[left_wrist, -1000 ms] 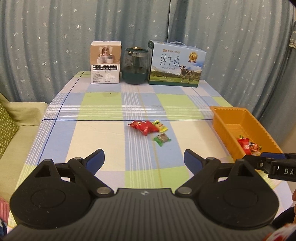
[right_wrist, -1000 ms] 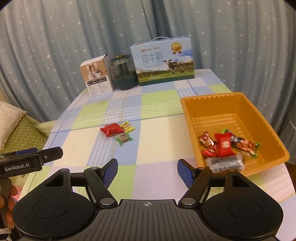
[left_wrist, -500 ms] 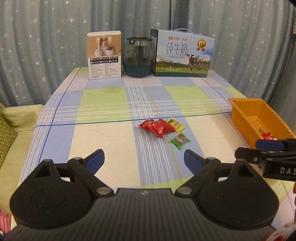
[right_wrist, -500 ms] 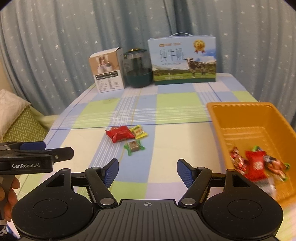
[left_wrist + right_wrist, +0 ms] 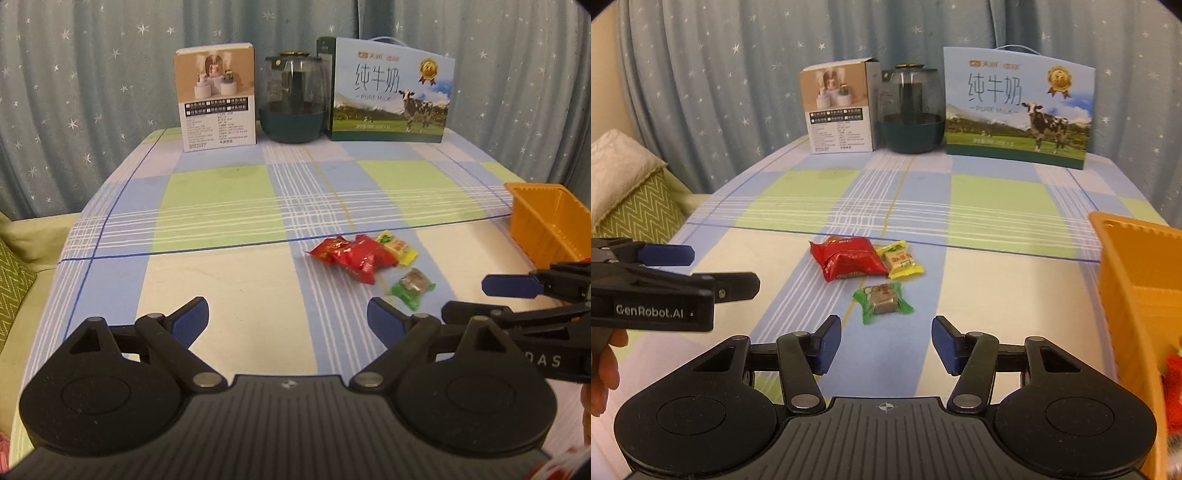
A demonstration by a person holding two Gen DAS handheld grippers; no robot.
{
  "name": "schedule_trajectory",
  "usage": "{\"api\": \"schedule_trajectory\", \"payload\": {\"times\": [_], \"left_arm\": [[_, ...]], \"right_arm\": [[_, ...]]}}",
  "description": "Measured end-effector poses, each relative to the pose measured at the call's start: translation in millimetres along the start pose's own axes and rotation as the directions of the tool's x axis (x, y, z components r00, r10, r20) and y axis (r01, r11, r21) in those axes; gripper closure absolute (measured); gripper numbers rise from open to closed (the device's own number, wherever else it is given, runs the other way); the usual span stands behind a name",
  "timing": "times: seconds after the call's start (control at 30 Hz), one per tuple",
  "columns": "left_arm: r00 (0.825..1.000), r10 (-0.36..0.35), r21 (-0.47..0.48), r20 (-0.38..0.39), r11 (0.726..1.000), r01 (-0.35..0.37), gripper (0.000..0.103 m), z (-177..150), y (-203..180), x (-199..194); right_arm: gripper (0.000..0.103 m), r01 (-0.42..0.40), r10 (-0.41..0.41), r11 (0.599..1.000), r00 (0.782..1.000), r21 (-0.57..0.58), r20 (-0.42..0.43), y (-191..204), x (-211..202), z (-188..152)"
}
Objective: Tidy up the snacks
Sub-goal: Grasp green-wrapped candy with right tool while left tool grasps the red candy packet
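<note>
Crinkly plastic wrappers mark what is left: a red foil snack packet [image 5: 849,258], a yellow wrapped sweet [image 5: 900,259] touching it at its 3 o'clock, and a green-wrapped candy [image 5: 883,301] just at 5 o'clock, all loose mid-tabletop [image 5: 997,206]. At 3 o'clock, the orange plastic tray [image 5: 1126,266] already holds some snacks, so sorting looks partly done. Just short of the green candy, the right tool [image 5: 885,341] is closing, nothing between its jaws; the left tool [image 5: 286,319] gapes wide, empty.
</note>
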State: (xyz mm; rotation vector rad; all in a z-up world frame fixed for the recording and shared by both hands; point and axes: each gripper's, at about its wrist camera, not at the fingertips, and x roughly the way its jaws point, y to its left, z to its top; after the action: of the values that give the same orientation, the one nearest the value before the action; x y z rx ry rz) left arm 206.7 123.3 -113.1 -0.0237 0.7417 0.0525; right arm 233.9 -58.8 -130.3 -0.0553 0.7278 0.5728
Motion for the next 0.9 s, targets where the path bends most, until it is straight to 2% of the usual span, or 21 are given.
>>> {"api": "schedule_trajectory", "payload": {"times": [0.13,0.27,0.47,0.63,0.7,0.9], "left_arm": [[1.000,-0.002,-0.004,0.012,1.000,0.002,0.011,3.3,3.2,11.0],[1.000,0.002,-0.012,0.016,1.000,-0.001,0.011,4.7,6.1,19.5],[1.000,0.020,0.006,0.016,1.000,-0.020,0.011,3.4,9.5,22.9],[1.000,0.014,0.015,0.022,1.000,-0.014,0.011,4.1,8.5,24.2],[1.000,0.009,0.022,0.024,1.000,-0.010,0.011,4.5,7.5,25.2],[0.999,-0.034,0.046,0.040,0.998,0.032,0.011,8.0,1.8,29.8]], "right_arm": [[0.049,-0.015,0.015,0.999,1.000,-0.041,0.004,0.2,16.8,5.4],[0.058,-0.016,0.015,0.997,1.000,-0.072,-0.010,0.8,33.7,8.6],[0.064,-0.021,0.020,0.994,1.000,-0.107,-0.014,2.2,51.3,8.4],[0.070,-0.019,0.019,0.992,1.000,-0.127,-0.005,3.5,53.1,5.3],[0.077,-0.019,0.018,0.993,1.000,-0.113,-0.009,0.9,52.1,6.4],[0.078,0.037,-0.037,0.997,0.999,-0.073,-0.003,-6.0,38.1,9.8]]}}
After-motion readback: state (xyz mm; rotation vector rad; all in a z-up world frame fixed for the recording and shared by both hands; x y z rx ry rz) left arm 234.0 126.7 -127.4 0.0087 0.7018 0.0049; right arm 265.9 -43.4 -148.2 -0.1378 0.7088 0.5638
